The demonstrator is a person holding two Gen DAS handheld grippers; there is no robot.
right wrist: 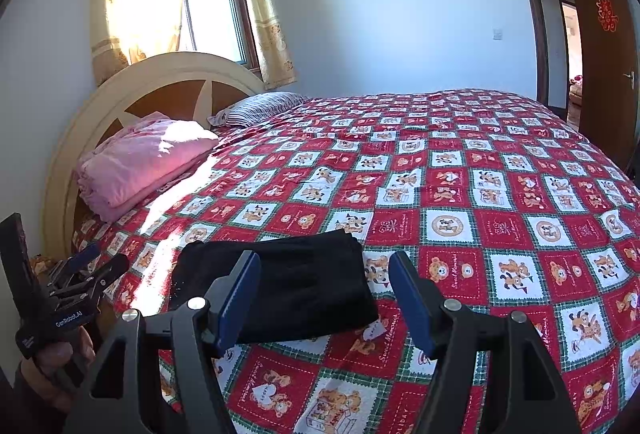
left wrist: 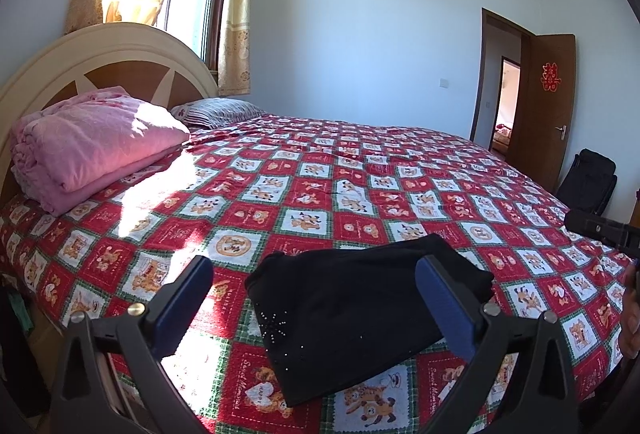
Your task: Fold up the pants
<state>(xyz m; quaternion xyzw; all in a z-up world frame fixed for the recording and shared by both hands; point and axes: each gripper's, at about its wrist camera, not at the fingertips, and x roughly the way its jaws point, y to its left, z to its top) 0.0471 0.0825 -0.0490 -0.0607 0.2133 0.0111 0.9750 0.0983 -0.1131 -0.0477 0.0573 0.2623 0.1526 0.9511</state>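
The black pants (left wrist: 352,310) lie folded into a compact rectangle on the red patterned bedspread (left wrist: 360,186), near the bed's front edge. My left gripper (left wrist: 314,274) is open and empty, raised above and just in front of the pants. My right gripper (right wrist: 324,270) is open and empty too, hovering over the right side of the folded pants (right wrist: 288,282). The left gripper also shows at the left of the right wrist view (right wrist: 94,264), held in a hand.
A folded pink blanket (left wrist: 88,146) and a striped pillow (left wrist: 220,112) lie by the headboard (left wrist: 120,62). A window with curtains is behind. An open brown door (left wrist: 548,106) and a black bag (left wrist: 588,178) are at the right.
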